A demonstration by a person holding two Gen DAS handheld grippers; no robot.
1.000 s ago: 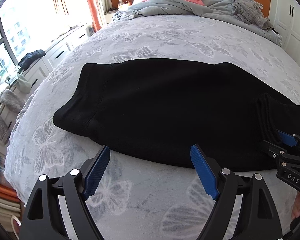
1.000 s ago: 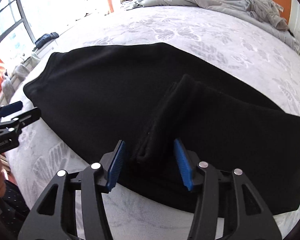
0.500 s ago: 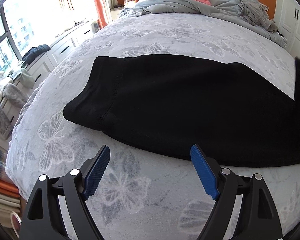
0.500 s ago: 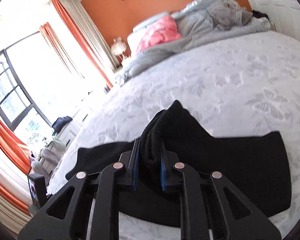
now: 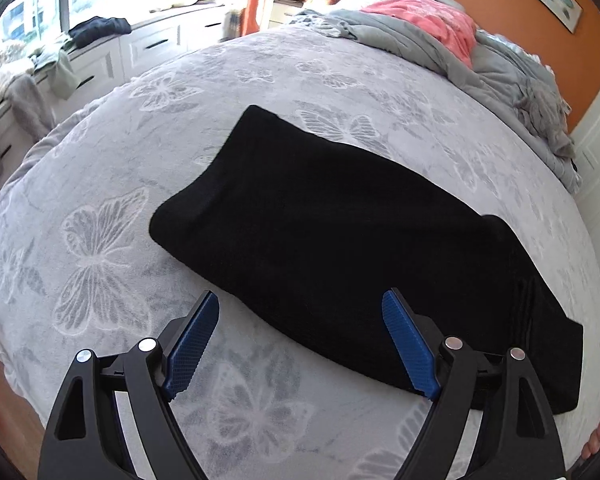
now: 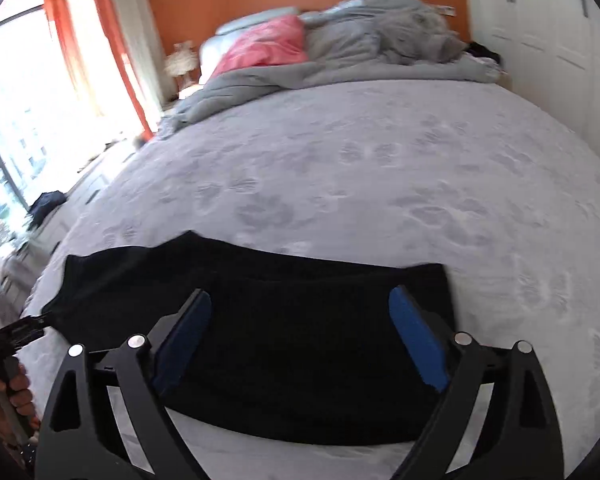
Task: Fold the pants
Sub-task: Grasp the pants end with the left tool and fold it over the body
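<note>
Black pants (image 5: 340, 232) lie folded flat on the grey butterfly bedspread (image 5: 100, 240). In the left wrist view they run from upper left to lower right, with a doubled layer at the right end (image 5: 540, 320). My left gripper (image 5: 300, 344) is open and empty, just short of their near edge. In the right wrist view the pants (image 6: 300, 320) lie across the lower middle. My right gripper (image 6: 300, 336) is open and empty, held over them. The left gripper (image 6: 16, 332) shows at that view's left edge.
A rumpled grey duvet (image 5: 500, 76) and a pink pillow (image 5: 432, 24) lie at the bed's head. White drawers with clothes on top (image 5: 100, 40) stand under the window at left. White wardrobe doors (image 6: 548, 40) line the right side.
My right gripper lifted the pants' end, carried it over, and let go; its jaws now stand open. The left gripper swung left and stayed open. The pants now lie shorter.
</note>
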